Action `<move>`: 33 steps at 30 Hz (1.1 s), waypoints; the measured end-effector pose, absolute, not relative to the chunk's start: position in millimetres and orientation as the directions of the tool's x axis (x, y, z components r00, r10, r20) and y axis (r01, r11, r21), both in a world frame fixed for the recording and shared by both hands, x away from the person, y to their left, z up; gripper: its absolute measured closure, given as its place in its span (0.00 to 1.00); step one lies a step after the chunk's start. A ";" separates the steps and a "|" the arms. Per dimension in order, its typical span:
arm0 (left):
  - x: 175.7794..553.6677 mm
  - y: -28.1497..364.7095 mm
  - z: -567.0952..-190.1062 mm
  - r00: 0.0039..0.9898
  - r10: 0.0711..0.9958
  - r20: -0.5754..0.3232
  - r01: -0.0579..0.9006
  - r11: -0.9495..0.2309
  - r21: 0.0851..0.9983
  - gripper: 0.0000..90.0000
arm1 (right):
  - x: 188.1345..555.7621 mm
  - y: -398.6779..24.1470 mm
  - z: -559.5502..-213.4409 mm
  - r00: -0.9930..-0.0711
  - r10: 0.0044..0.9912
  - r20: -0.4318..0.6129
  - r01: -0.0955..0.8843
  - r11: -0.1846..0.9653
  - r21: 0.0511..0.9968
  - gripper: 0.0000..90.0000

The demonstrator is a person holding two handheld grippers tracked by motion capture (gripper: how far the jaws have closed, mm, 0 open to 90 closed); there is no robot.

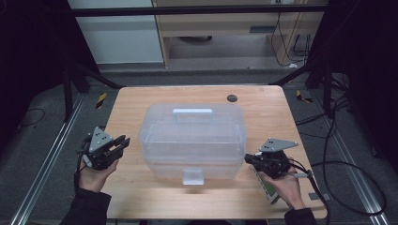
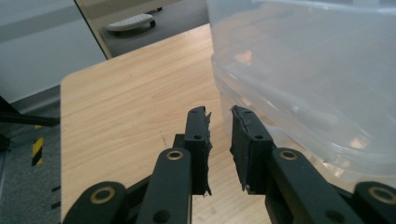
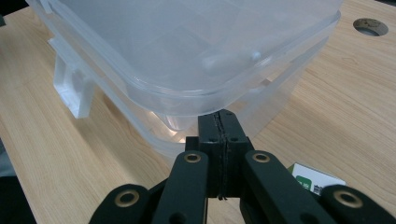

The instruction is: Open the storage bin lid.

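At centre of a wooden worktop (image 1: 141, 101) sits a large clear plastic storage box (image 1: 192, 140) w/ lid on, a handle moulded into the lid top & a front latch (image 1: 193, 176) hanging toward the person. Left claw (image 1: 123, 142), held in a hand at the box's left end, sits just beside the box wall, apart from it; its jaws are parted by a narrow gap w/ nothing between them, so not gripping. Right claw (image 1: 247, 159), at the box's right front corner, is clenched tight on nothing, pads pressed together, tips right at the lid rim (image 3: 261, 91), prob. touching, though contact is hard to confirm. A small white & green card (image 3: 315, 182) lies on the worktop under the right hand. Judged step: getting both claws set at the box ends, prob. to lift the lid or steady the box. To do it well: keep the right claw low & braced under the rim, bring the left in level w/ the opposite rim, press evenly from both ends so the box doesn't skid, & mind the front latch before any lifting.
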State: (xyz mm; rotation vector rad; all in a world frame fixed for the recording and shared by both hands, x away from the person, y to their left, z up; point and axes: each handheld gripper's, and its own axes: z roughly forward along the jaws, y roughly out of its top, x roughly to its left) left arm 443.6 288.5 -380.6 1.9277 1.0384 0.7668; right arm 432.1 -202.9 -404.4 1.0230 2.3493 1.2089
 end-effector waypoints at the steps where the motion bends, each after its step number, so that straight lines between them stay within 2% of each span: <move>1: 443.1 287.2 -382.5 0.487 0.864 0.131 0.385 -0.347 0.855 0.86 | 432.0 -202.8 -404.4 -0.698 0.714 0.049 0.455 0.390 0.800 1.00; 16: 438.0 266.3 -407.7 0.587 0.800 0.129 0.407 -0.429 0.807 0.98 | 431.7 -202.7 -404.6 -0.697 0.716 0.045 0.455 0.393 0.799 1.00; 33: 436.4 261.5 -408.3 0.631 0.768 0.107 0.388 -0.432 0.814 0.99 | 431.6 -203.3 -403.3 -0.694 0.718 0.051 0.449 0.377 0.810 1.00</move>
